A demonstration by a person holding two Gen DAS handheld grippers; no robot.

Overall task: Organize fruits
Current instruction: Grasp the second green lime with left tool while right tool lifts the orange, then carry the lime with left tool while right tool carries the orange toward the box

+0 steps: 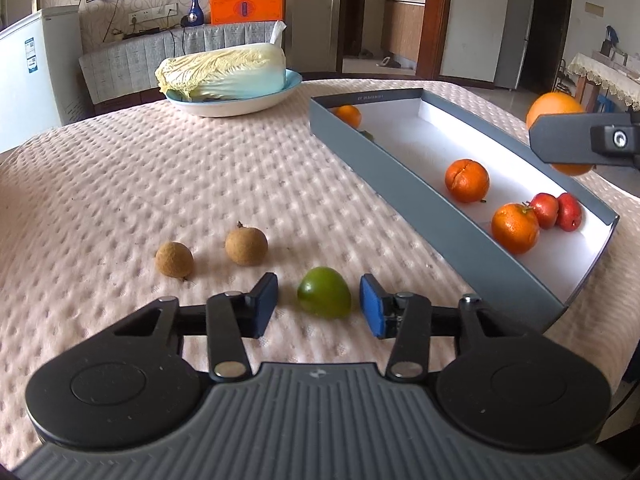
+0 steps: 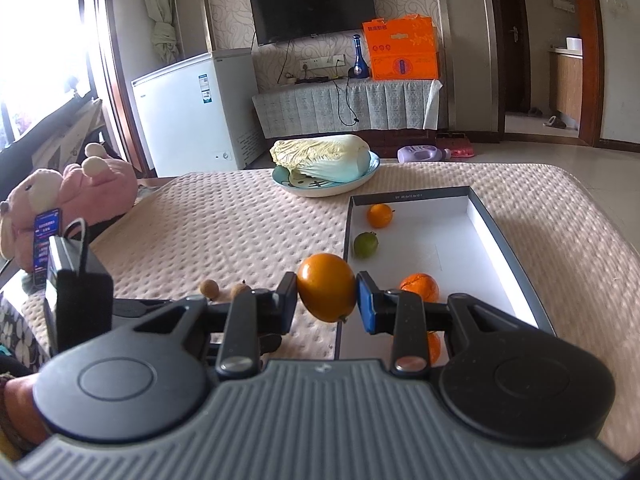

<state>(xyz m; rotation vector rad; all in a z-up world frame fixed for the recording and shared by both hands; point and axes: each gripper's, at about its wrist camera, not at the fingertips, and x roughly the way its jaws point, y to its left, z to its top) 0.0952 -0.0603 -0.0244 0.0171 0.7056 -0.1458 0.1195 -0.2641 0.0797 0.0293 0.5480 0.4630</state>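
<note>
Above the box [image 2: 516,264] edge, right gripper [image 2: 327,298] level, clamping orange [image 2: 326,286].

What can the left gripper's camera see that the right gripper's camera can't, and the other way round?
Only the left wrist view shows the loose green fruit between the open left gripper and two red fruits in the box.

Only the right wrist view shows the pink plush toy and a small green fruit plainly visible inside the box.

Both show the grey box, the cabbage, two brown fruits, and the orange fruit held in the right gripper.
</note>
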